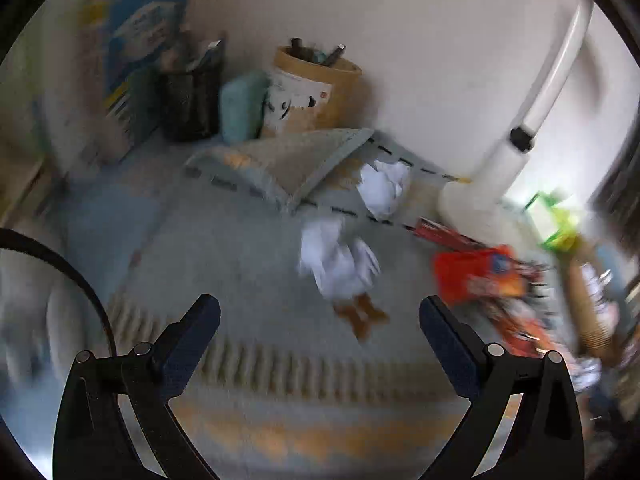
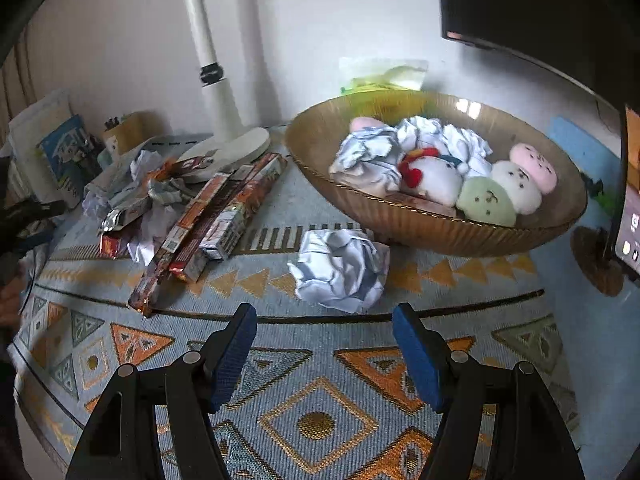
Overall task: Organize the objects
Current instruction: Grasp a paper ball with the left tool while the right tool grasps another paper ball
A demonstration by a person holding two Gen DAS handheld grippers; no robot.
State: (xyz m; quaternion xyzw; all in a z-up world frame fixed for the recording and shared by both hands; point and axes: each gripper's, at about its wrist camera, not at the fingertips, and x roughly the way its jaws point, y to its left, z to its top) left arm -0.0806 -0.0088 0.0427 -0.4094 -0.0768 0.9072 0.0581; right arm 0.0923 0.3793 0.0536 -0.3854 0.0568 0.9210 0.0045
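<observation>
In the right wrist view my right gripper (image 2: pixel 324 316) is open, with nothing between its blue pads. A crumpled white paper ball (image 2: pixel 340 268) lies on the patterned mat just beyond the tips. Behind it stands a brown ribbed bowl (image 2: pixel 440 224) with more crumpled paper (image 2: pixel 372 156) and several round plush toys (image 2: pixel 516 184). The left wrist view is blurred. There my left gripper (image 1: pixel 320 312) is open and empty above the mat. A white plush bird with orange feet (image 1: pixel 340 268) lies just ahead of it, and another paper ball (image 1: pixel 384 188) lies farther back.
Long snack boxes (image 2: pixel 212 216) and wrappers (image 2: pixel 132 208) are heaped left of the bowl. A white lamp stand (image 2: pixel 220 92) rises behind them. A cardboard tub (image 1: pixel 316 88) and a black mesh holder (image 1: pixel 192 100) stand by the wall. A phone (image 2: pixel 630 208) stands far right.
</observation>
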